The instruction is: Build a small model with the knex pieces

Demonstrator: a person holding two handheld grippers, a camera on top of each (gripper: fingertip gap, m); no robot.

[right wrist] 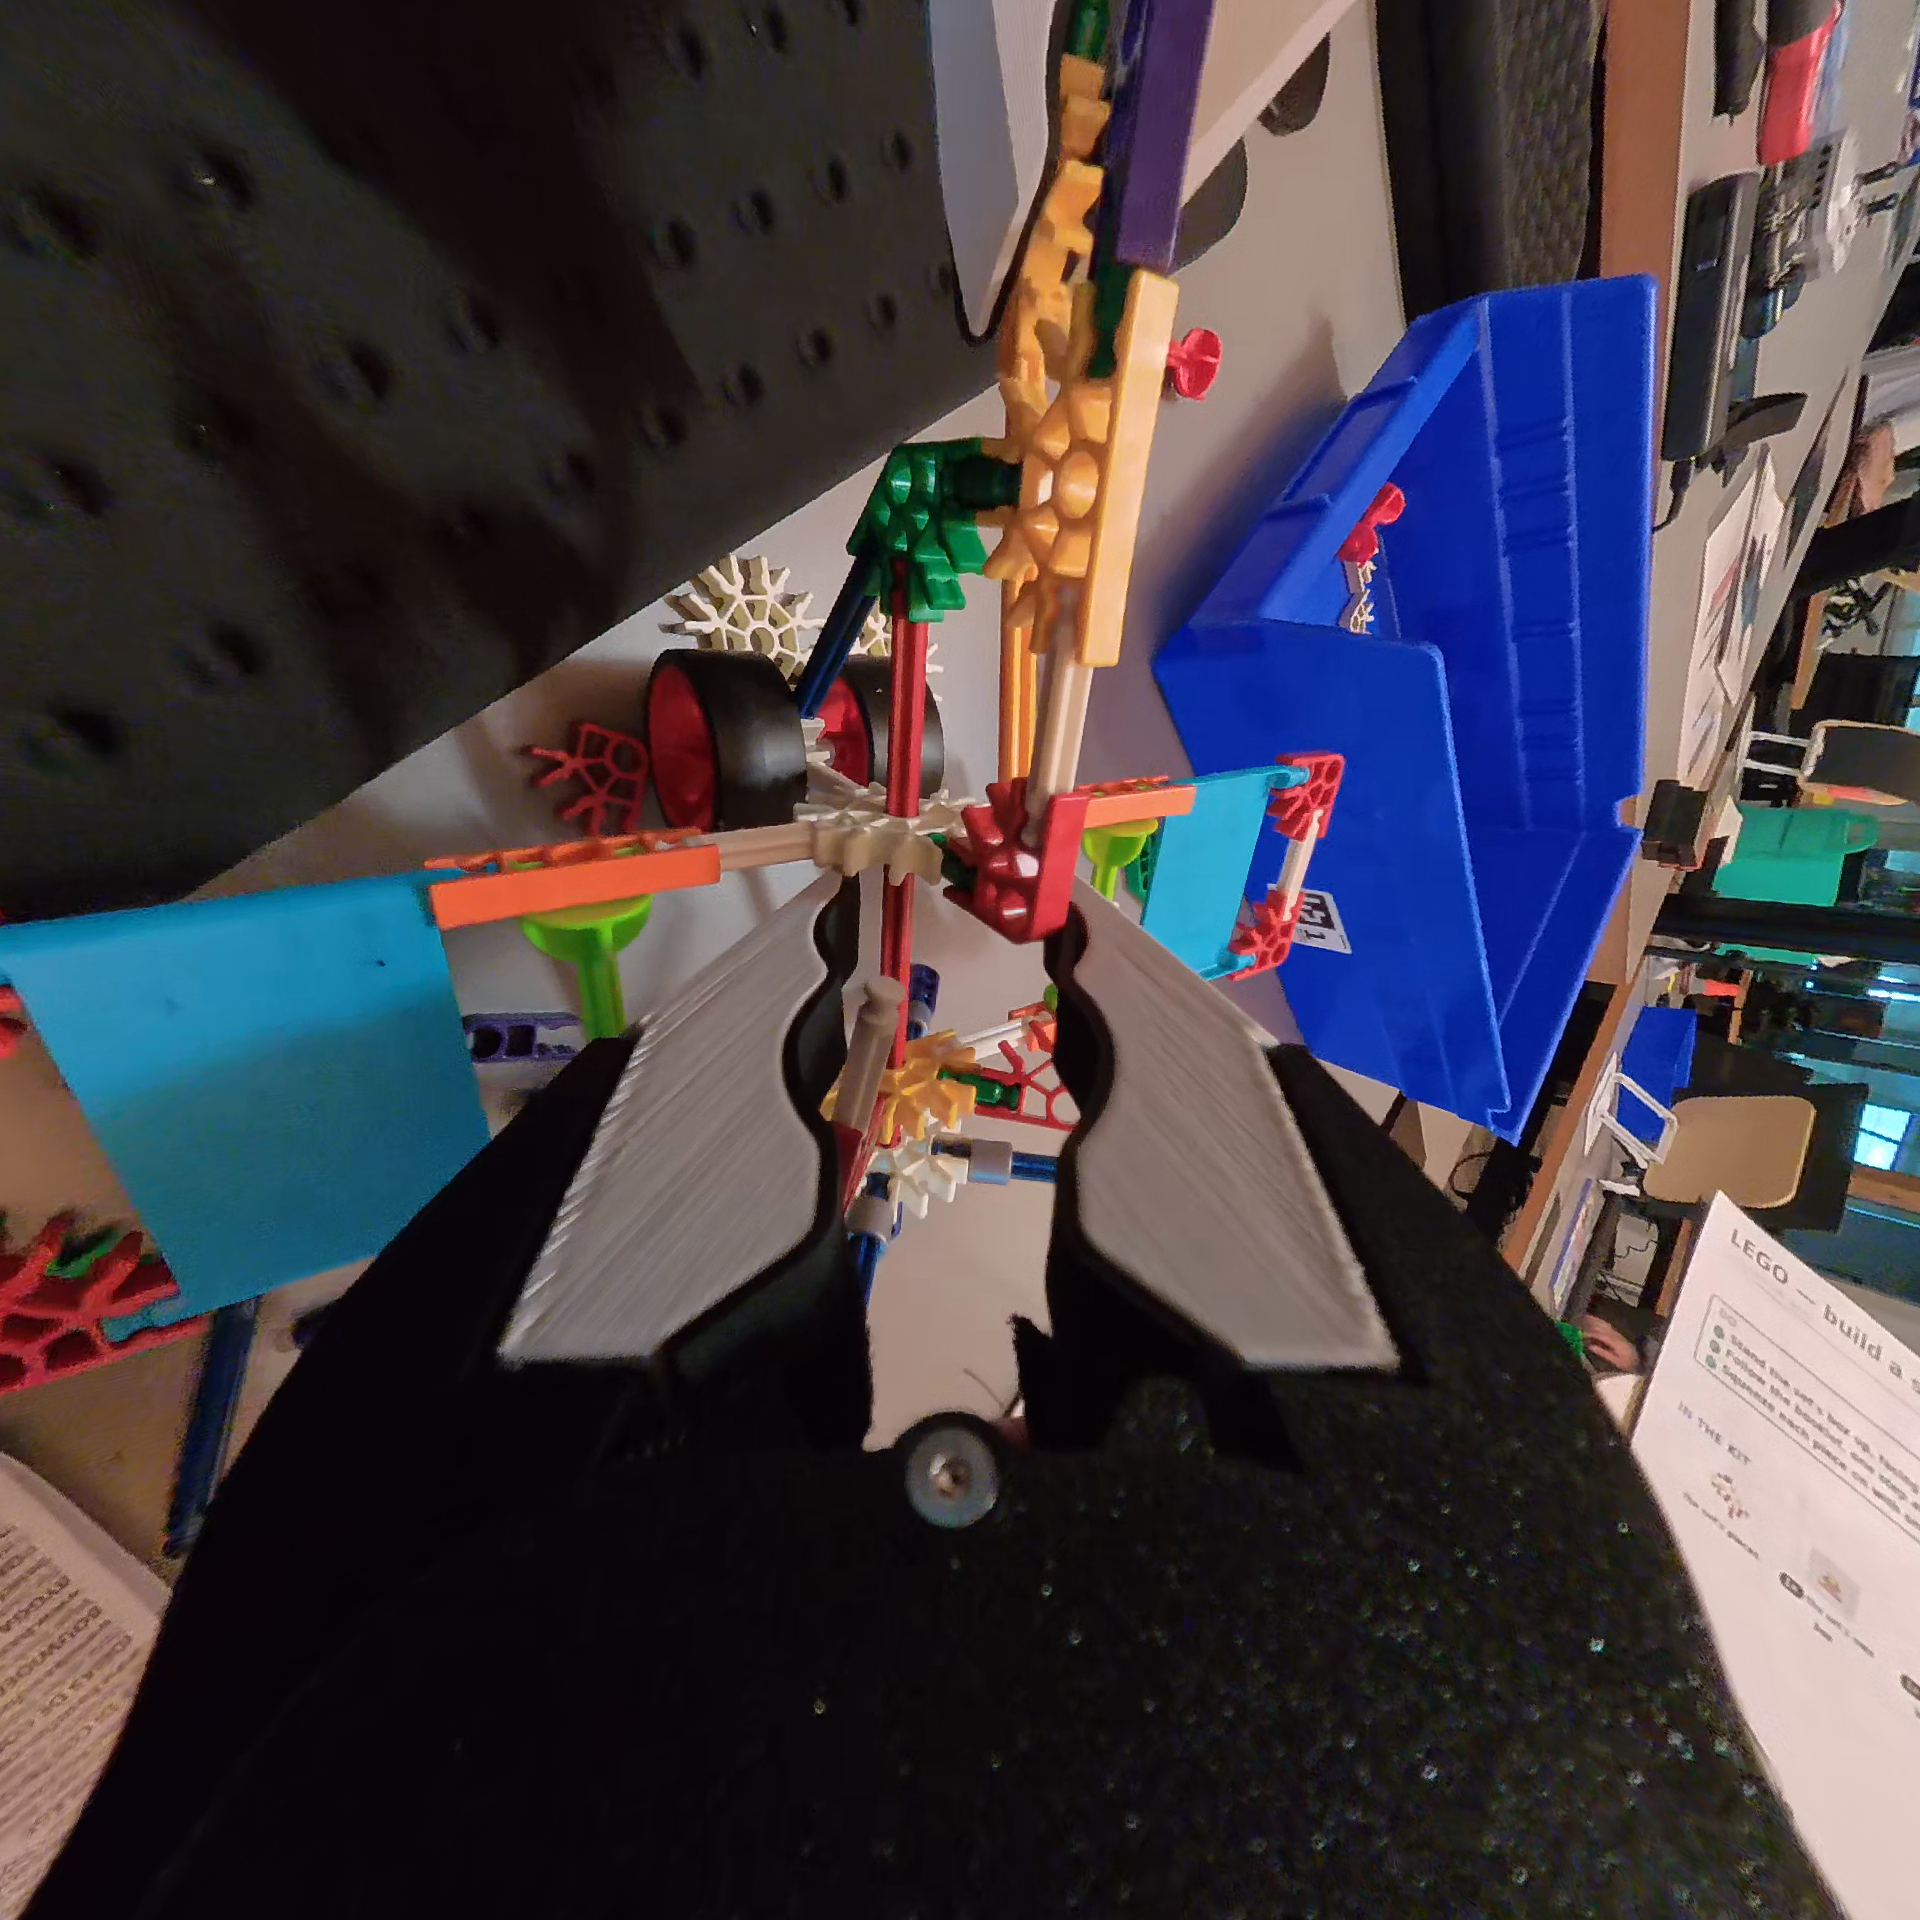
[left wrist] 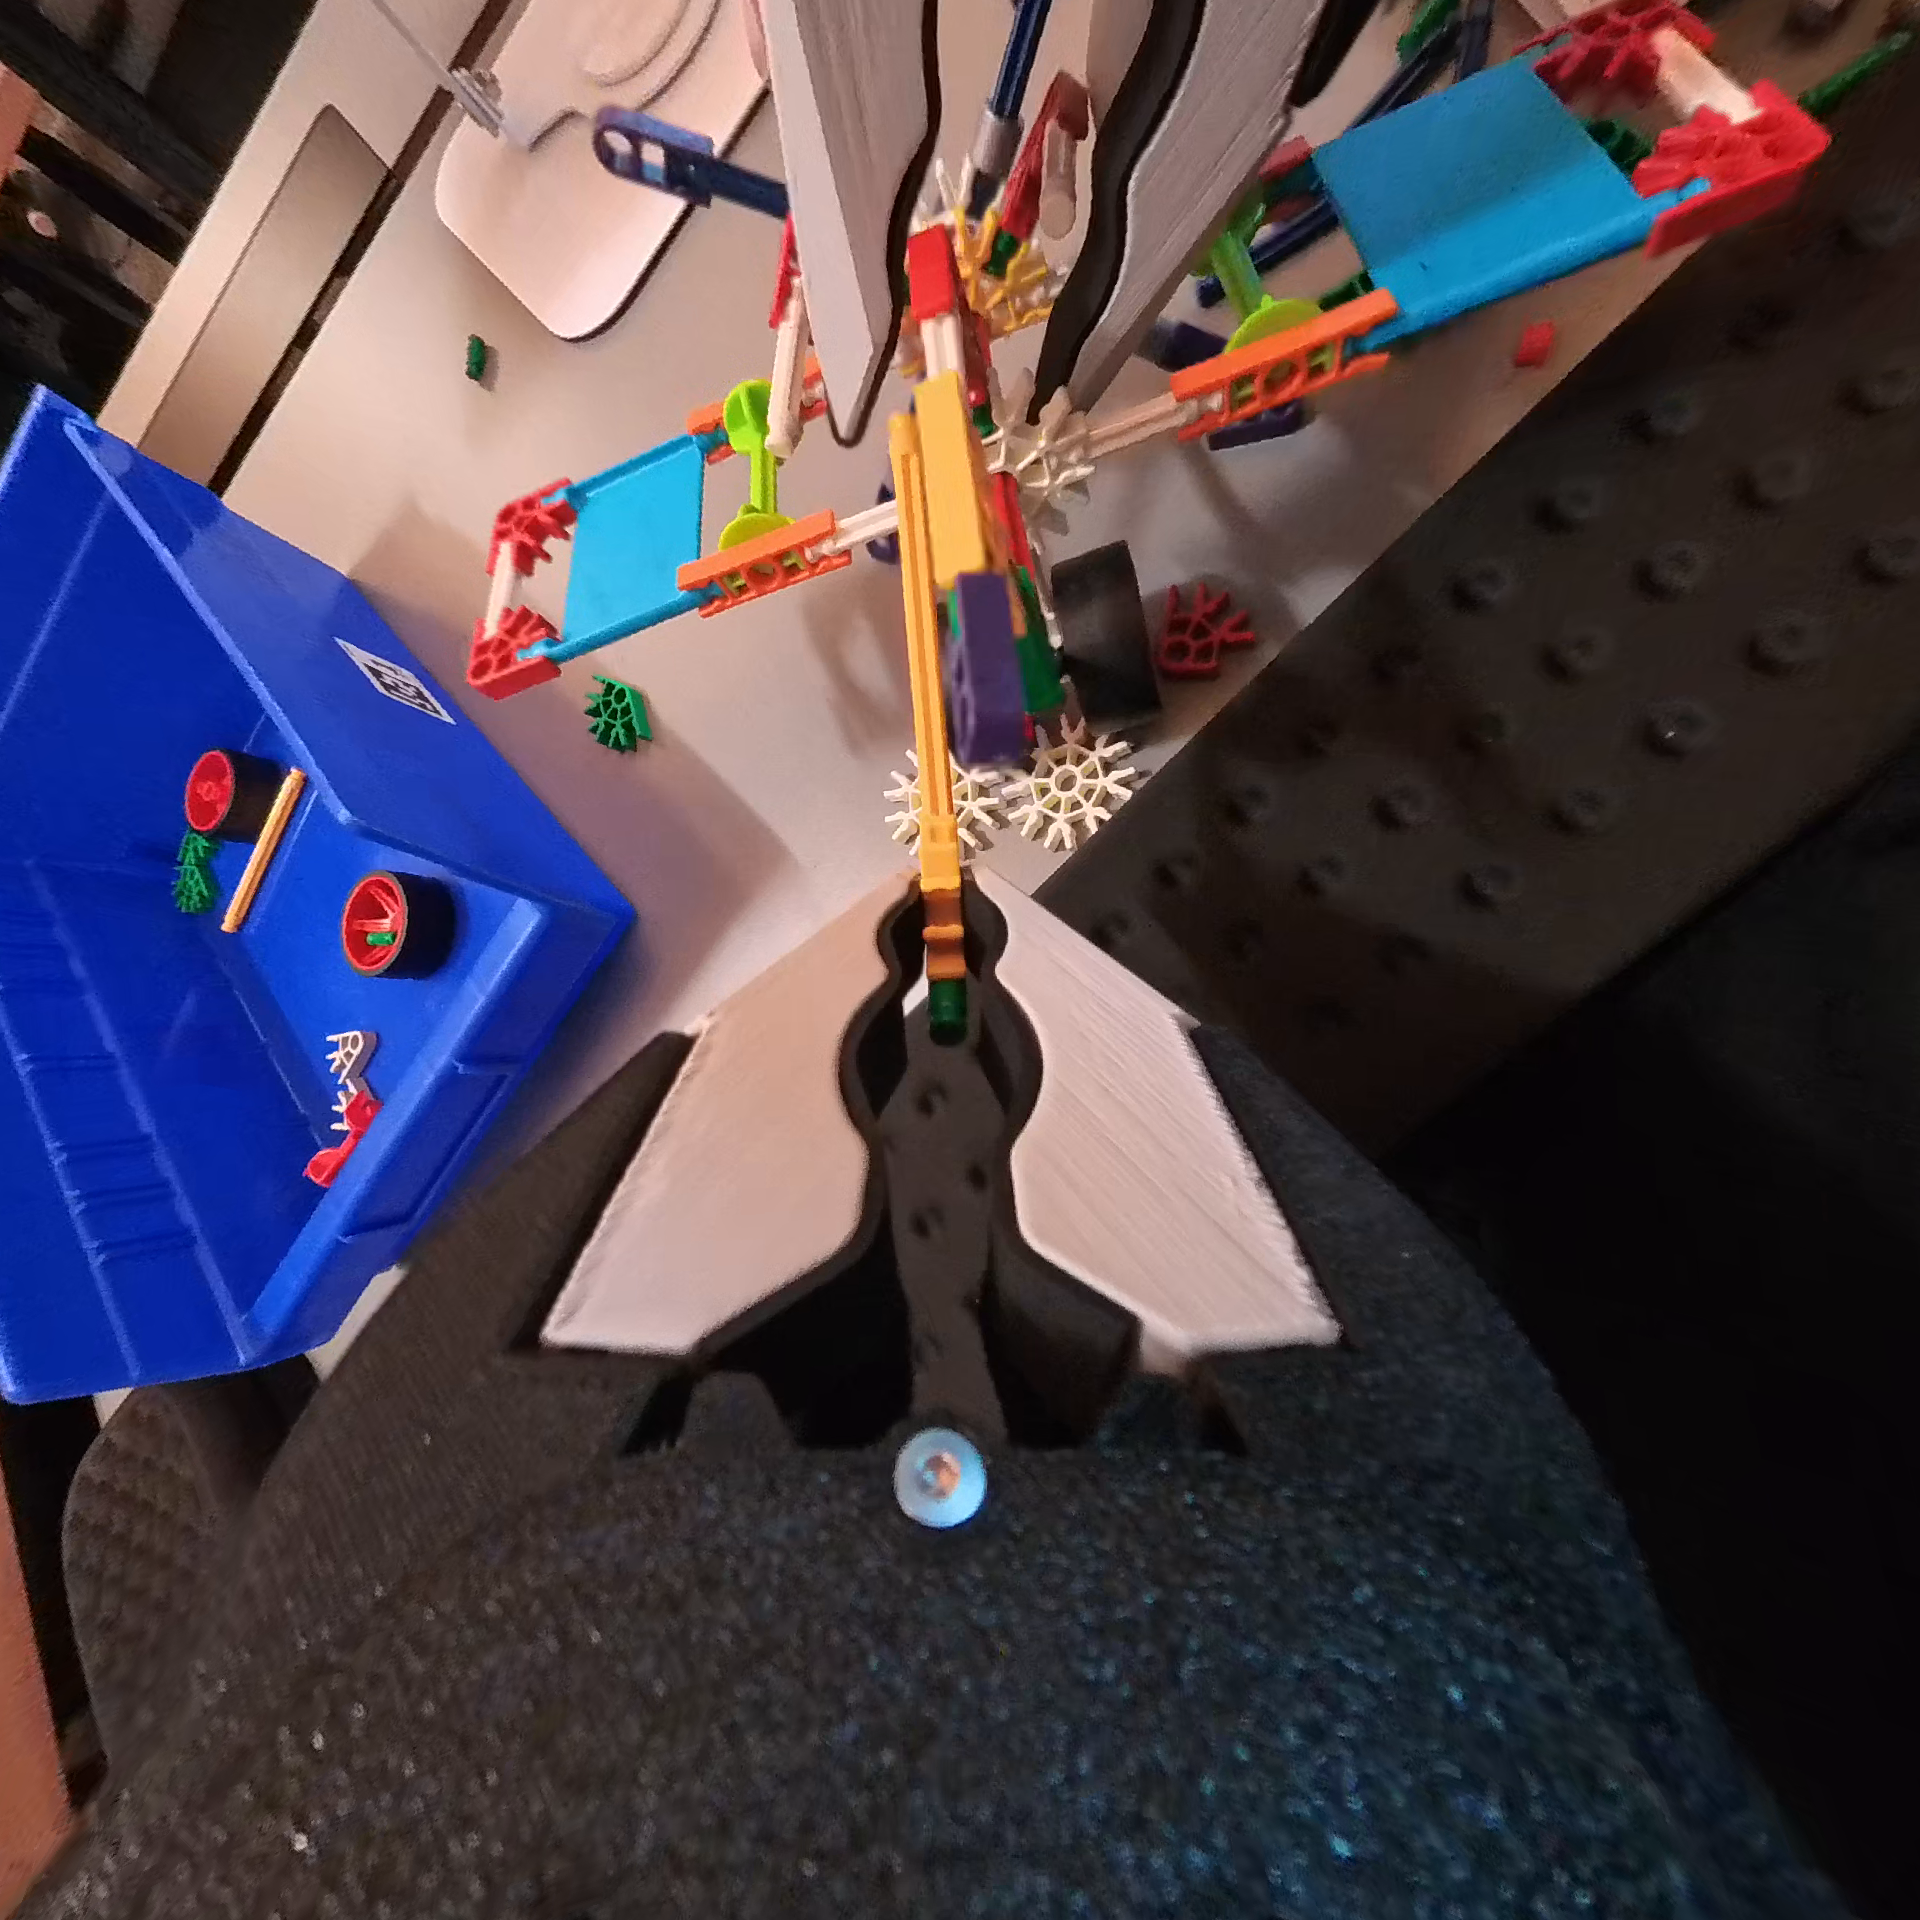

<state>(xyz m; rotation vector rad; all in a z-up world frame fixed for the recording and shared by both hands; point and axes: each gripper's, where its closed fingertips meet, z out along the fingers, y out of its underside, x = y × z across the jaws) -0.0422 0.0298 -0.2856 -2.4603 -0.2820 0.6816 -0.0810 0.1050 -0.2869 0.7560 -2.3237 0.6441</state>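
Left wrist view: the left gripper [left wrist: 943,966] has its jaws closed on the near end of a yellow rod [left wrist: 925,665], with an orange-and-green tip pinched just inside the fingertips. That rod belongs to a multicoloured construction-toy model [left wrist: 966,488] held above the white counter [left wrist: 727,727]; its two light-blue panels [left wrist: 634,540] spread to either side. The grip on a long end piece appears chosen to steady the model from one end. The right gripper [left wrist: 966,343] meets the model from the far side. On the counter lie white snowflake connectors [left wrist: 1070,795], a black wheel [left wrist: 1107,634], a loose red connector [left wrist: 1200,629] and a green connector [left wrist: 618,712]. A blue bin [left wrist: 436,727] stands to the left, holding two red-hubbed wheels [left wrist: 390,925], a thin orange rod [left wrist: 265,847] and small connectors, evidently sorted parts. Right wrist view: the right gripper [right wrist: 951,935] has its jaws parted around the model's central cluster, one fingertip beside the red rods [right wrist: 904,727], the other touching a red corner connector [right wrist: 1013,862]; whether they clamp anything cannot be told. Such straddling likely braces the hub. A printed sheet [right wrist: 1787,1455] lies at lower right.
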